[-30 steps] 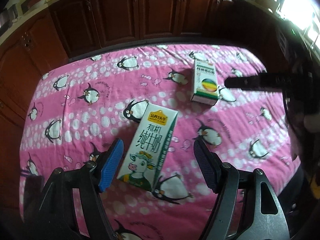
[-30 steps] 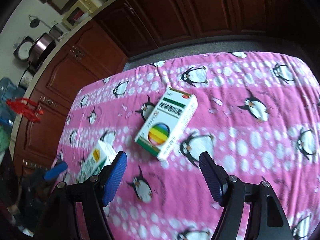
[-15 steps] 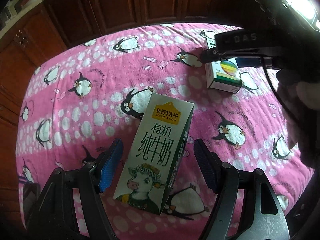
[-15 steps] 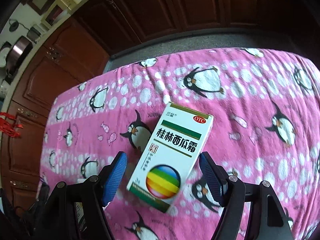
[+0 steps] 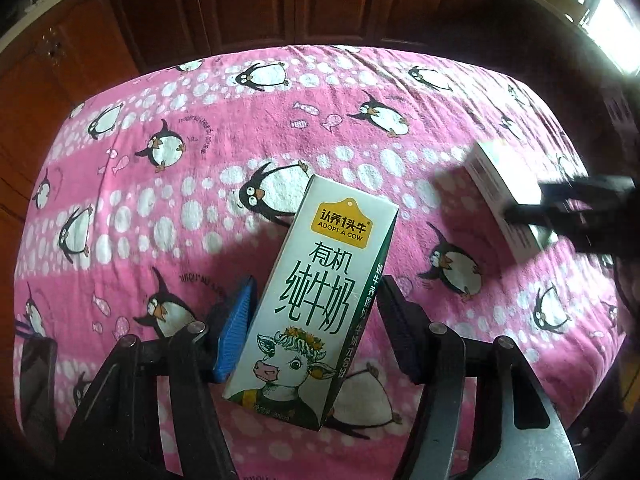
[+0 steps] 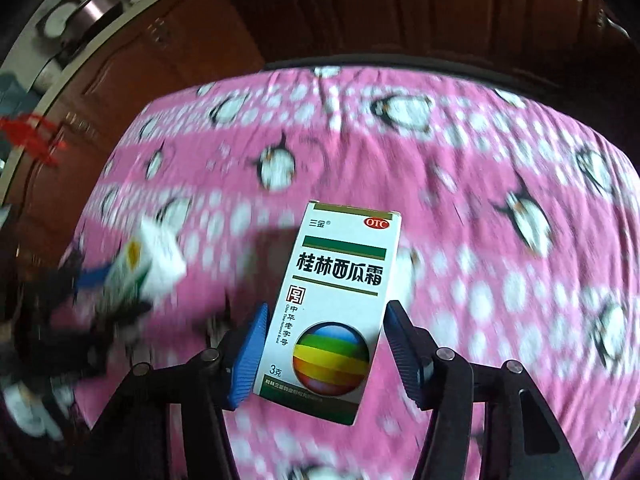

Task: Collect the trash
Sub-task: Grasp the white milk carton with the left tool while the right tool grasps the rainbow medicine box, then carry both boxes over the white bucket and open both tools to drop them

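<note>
Pink penguin cloth (image 5: 168,208) filled both views.

Milk carton (image 5: 316,300) lay lower centre of the left wrist view, between the left gripper (image 5: 316,316) pads. Jaws were closing; blue pad at its left edge, right pad just beside the other edge, firm contact not certain. Judged: stiff, smooth carton, light if empty, dents if squeezed; take across the narrow sides, mid-length.

Medicine box (image 6: 332,308) sat lower centre of the right wrist view, between the right gripper (image 6: 324,336) pads. Jaws were closing, pads at both long edges. Judged: thin card, very light, crushable; pinch gently.
</note>
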A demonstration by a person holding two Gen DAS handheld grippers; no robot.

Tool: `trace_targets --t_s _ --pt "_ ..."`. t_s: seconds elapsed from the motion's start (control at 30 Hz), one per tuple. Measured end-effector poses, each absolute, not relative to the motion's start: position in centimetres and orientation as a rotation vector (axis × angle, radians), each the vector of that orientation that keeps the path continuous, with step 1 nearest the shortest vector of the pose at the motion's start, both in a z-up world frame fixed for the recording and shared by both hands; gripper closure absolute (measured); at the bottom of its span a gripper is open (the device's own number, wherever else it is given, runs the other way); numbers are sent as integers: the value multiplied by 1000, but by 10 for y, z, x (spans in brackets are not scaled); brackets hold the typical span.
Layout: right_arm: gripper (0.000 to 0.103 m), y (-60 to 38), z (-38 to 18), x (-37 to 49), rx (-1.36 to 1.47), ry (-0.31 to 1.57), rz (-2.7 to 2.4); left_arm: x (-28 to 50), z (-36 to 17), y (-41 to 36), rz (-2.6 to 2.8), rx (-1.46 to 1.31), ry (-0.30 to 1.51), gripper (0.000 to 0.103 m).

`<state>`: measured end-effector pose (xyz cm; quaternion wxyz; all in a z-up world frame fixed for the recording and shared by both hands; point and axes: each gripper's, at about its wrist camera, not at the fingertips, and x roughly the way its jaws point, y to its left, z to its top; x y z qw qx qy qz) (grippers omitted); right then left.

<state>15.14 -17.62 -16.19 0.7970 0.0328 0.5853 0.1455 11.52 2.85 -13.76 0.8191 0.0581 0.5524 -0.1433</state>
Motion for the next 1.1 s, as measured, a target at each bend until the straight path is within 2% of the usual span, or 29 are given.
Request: trace_targets --t_s 0.13,0.43,0.8,1.1 --pt "47 -184 -165 126 26 1287 307 106 -133 28 -300 94 1189 44" --pt "50 -189 -165 105 82 1198 261 89 -125 6 -299 86 1186 46" --pt "52 -242 -114 61 161 1075 259 75 -100 -39 -353 109 1125 48" --pt "53 -295 -94 31 246 1012 194 69 -79 -94 -435 157 1086 49"
